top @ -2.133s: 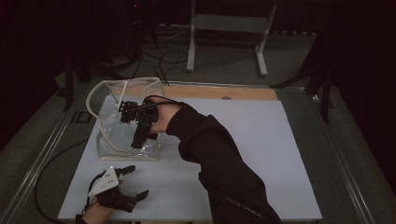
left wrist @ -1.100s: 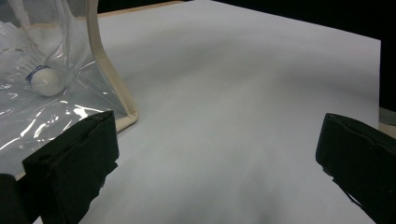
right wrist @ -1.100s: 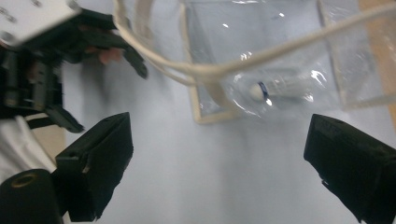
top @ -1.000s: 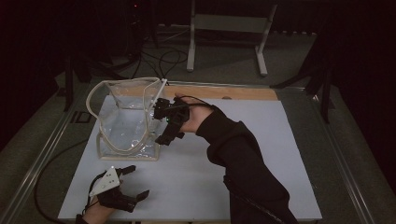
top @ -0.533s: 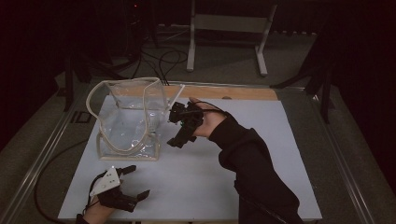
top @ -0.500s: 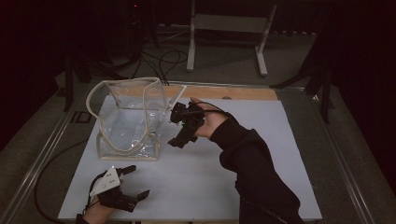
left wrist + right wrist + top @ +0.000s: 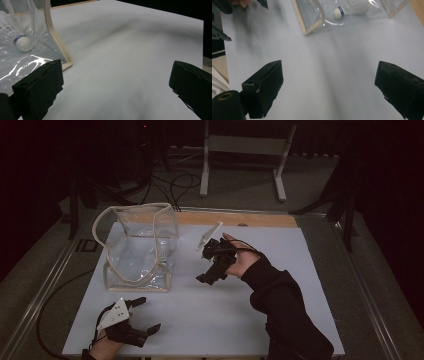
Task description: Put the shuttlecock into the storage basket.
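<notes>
Drawn back from the clear bag (image 7: 140,247), the right tongs (image 7: 212,272) now hang over the white counter (image 7: 280,290) just right of it, jaws spread wide and empty. Inside the bag, a white shuttlecock (image 7: 352,9) lies on its side, seemingly on the bottom. Near the counter's left front edge, the left tongs (image 7: 145,315) rest low, jaws likewise apart and empty.
</notes>
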`<state>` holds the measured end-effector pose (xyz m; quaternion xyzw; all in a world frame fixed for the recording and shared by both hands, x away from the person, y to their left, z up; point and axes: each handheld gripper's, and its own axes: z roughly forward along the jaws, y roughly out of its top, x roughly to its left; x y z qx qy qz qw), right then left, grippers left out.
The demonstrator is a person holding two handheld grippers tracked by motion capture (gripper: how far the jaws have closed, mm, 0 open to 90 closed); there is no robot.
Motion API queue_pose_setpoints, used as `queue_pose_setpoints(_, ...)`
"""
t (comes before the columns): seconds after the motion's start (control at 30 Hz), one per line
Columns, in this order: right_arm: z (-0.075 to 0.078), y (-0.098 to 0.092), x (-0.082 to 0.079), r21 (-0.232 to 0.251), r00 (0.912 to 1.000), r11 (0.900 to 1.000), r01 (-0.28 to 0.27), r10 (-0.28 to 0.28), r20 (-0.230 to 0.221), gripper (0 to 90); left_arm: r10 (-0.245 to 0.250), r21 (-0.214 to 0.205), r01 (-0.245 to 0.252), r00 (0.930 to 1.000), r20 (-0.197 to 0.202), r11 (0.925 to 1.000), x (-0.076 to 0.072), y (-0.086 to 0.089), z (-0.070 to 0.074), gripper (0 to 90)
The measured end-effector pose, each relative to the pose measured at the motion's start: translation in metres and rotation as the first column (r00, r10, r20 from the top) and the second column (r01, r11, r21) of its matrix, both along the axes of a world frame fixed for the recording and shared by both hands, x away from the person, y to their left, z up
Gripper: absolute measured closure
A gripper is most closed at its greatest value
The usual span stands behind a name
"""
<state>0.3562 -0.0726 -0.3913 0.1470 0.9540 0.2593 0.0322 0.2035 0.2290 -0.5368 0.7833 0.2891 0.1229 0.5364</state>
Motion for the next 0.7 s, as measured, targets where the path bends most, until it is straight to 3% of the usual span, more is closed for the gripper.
queue_pose_setpoints(0.7, -0.036, -0.062, -0.014, 0.06, 0.9948, 0.9931, 0.101, -0.102, 0.006, 8.3, -0.001, 0.001, 0.001, 1.0, -0.002, 1.0, 0.0, 0.0, 0.0, 0.5)
